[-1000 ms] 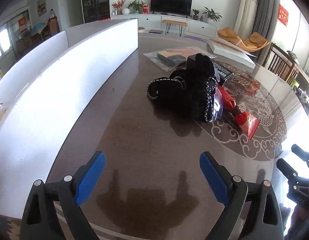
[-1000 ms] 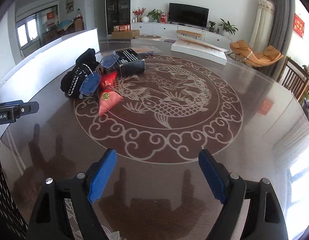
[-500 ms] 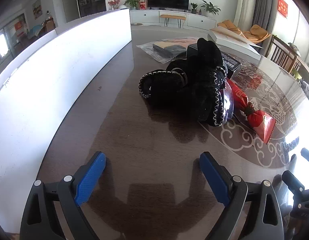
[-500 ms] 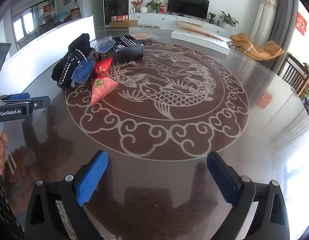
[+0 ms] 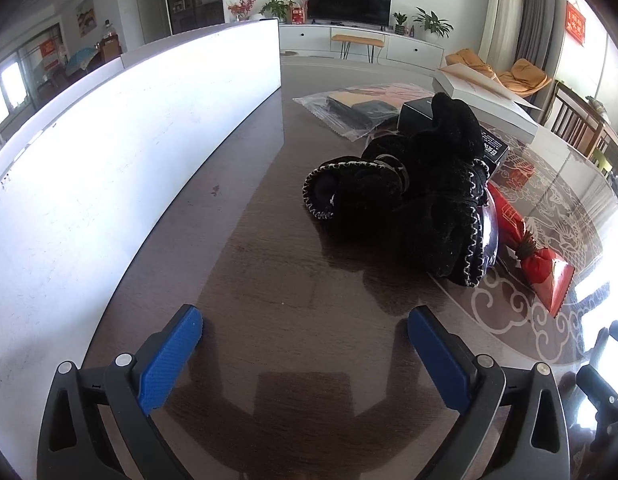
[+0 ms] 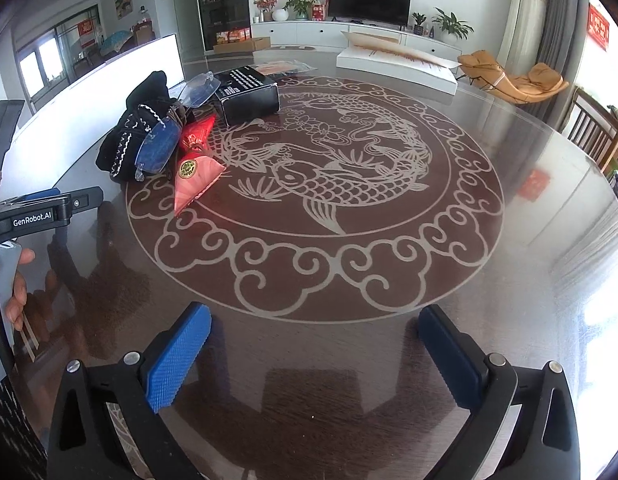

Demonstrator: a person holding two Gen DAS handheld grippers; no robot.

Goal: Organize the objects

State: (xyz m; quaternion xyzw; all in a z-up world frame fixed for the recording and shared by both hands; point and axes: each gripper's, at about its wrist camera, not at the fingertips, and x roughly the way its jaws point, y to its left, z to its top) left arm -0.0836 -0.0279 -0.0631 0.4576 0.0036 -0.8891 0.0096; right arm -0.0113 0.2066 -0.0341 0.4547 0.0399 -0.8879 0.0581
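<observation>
Left tongs (image 5: 305, 340): my jaws just widened, nothing between; black gloves (image 5: 409, 204) ahead, apart.
Right tongs (image 6: 315, 340): just widened, over bare tabletop (image 6: 529, 280).
Clear bag (image 5: 349, 110): dark flat items.

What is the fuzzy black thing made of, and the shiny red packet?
The black thing looks like soft knitted or fleecy fabric: matte, fuzzy, with pale stitching along its edges. The red packet seems glossy foil or coated paper: it shines and holds sharp creases.

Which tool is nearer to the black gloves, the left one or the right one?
Left. The left tool faces the black gloves just ahead, slightly right. The right tool stands farther back, with them far ahead to its left.
</observation>
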